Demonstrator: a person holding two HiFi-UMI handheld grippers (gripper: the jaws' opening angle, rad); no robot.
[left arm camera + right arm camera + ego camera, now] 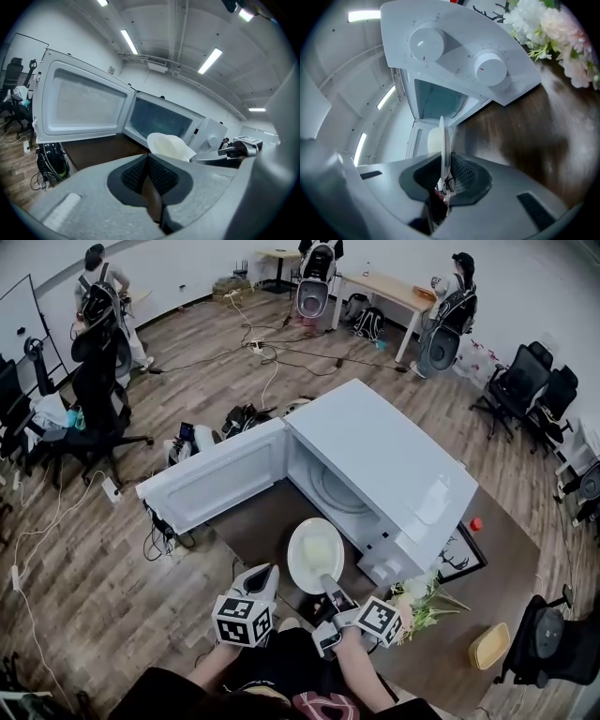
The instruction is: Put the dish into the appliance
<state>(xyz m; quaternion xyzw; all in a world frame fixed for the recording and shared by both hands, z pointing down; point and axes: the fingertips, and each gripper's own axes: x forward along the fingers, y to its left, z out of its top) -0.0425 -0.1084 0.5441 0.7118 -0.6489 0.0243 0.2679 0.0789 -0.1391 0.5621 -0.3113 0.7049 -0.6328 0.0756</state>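
**White dish (315, 554) poised at the mouth of the open microwave (384, 460)**

White and glossy, the shallow round dish hangs above the brown table (246, 532), just in front of the microwave's open cavity and not yet inside it. The door (214, 476) stands swung wide to the left, so the way in is clear, and a round turntable (342, 493) shows on the cavity floor.

The right gripper (330, 589) carries the dish. Its jaws are clamped on the near rim, and the right gripper view shows the rim standing edge-on between the pads. The left gripper (263, 574) sits just beside the dish, its jaws together with nothing between them.

The dish looks stiff and smooth. Whether it is ceramic or hard plastic cannot be told, but it is probably slick at the rim and liable to chip if knocked on the cavity frame. Held by one edge only, its weight hangs out ahead of the jaws, so it may tip or creep in the grip. The rim is the only place to take it, and a firm pinch with a level, slow carry suits it best. White flowers (424, 594) lie to the right, clear of the path.
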